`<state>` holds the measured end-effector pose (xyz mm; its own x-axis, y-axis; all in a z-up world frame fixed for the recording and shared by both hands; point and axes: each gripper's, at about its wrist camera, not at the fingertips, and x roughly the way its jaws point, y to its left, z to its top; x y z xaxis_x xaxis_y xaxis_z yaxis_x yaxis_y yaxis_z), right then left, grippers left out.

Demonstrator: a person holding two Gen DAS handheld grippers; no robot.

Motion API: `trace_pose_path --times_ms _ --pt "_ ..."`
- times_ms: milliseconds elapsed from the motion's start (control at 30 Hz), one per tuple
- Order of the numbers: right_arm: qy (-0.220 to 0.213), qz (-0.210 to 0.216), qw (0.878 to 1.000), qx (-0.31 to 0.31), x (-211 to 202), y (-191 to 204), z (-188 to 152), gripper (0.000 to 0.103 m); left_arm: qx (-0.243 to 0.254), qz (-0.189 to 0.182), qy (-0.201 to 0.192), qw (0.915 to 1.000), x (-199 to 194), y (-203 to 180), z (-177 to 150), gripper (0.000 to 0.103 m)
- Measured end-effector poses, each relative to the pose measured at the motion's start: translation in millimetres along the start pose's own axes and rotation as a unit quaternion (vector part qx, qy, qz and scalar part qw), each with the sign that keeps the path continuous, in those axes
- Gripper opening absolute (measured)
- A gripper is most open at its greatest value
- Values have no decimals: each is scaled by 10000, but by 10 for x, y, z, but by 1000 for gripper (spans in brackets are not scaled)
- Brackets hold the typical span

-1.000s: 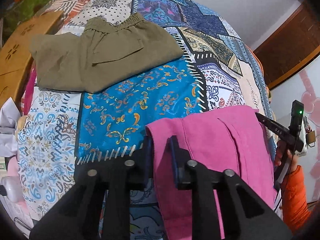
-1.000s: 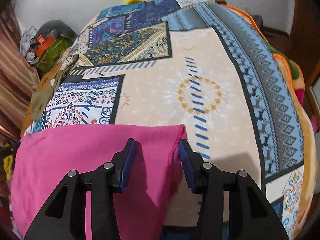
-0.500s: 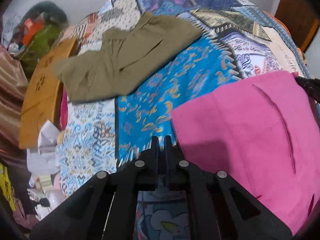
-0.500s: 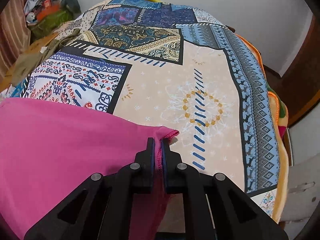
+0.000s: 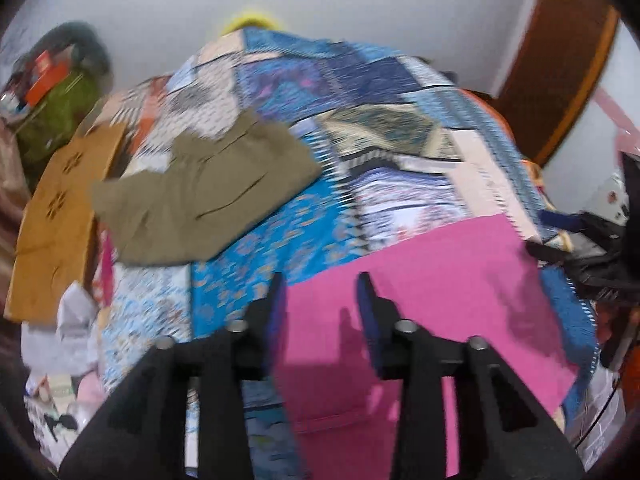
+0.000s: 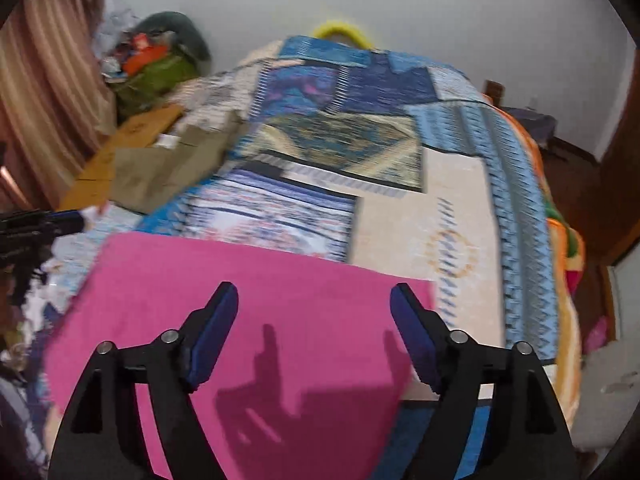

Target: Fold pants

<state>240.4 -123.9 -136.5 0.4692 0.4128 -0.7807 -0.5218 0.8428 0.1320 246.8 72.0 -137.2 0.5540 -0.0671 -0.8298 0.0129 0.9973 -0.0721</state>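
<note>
My left claw [image 5: 320, 296] and right claw [image 6: 314, 312] both hang released above the pink pants [image 5: 420, 280], jaws spread and gripping nothing. The pants lie flat on the near end of the bed's quilt [image 5: 360, 80], my left claw over their left edge and my right near their right corner. Olive pants [image 5: 208, 188] lie farther up the quilt, well apart from the pink ones.

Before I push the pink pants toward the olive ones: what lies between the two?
Only bare patterned bedspread, mostly its bright blue patch, separates the pink pants from the olive pants. The left wrist view shows this stretch best.
</note>
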Motion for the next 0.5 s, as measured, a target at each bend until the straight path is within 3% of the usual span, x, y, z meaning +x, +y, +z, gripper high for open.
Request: trace_pose_path --times_ms 133,333,400,500 --pt "232 308 9991 -155 192 289 -20 76 279 -51 53 9996 126 -258 -1 54" --pt "894 202 9948 -448 562 449 -255 76 290 -100 719 9969 545 -353 -224 60" --pt "831 264 9955 -361 555 415 -347 84 460 -15 516 9976 510 -392 -313 63" --pt "914 353 9949 -234 497 338 -434 85 684 246 437 9964 429 -458 -409 74"
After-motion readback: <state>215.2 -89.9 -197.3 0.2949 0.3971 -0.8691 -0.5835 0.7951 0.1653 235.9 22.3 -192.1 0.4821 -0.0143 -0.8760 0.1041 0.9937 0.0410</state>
